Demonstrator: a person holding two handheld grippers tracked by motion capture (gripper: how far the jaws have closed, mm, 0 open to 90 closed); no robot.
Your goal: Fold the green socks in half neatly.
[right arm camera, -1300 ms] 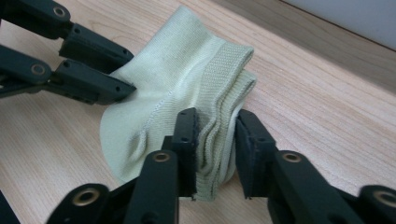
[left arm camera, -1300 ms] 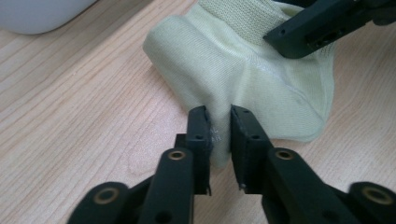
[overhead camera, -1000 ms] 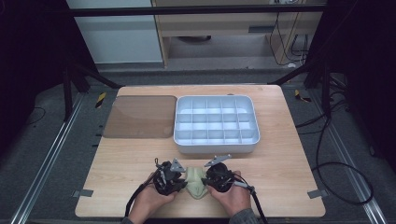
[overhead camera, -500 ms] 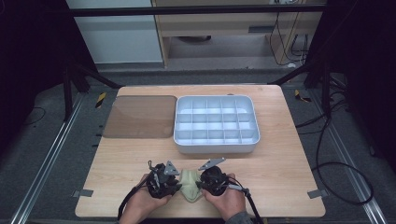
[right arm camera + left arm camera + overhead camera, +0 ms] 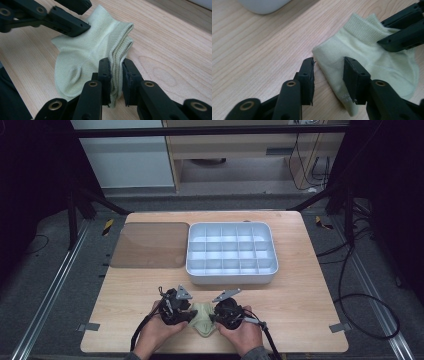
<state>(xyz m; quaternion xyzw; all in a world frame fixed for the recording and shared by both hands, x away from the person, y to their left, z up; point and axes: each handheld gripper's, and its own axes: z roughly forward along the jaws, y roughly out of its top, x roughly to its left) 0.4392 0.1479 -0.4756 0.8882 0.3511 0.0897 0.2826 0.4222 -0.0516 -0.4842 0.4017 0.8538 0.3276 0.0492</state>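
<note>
Socks (image 5: 202, 317), pale green and folded, lie low in the frame's middle on the tabletop (image 5: 300, 295). Our left gripper (image 5: 329, 71) has just been spreading its jaws, releasing the fold; our right gripper (image 5: 116, 72) pinches the cuffs, so folding looks near done.

In the high view, the two claws are covering both sides of the pale green sock (image 5: 202, 318), so its outline there is going unseen, and the sock's folds are showing too small to tell apart. The person's forearms are running off the bottom edge.

In the left gripper view, the sock's lower end (image 5: 352, 110) is lying behind the jaw in front of it, and the grey tray (image 5: 263, 5) is being cut off by the top edge.

In the right gripper view, the folded cuff (image 5: 116, 75) is disappearing between the right claw (image 5: 116, 82)'s jaws.
</note>
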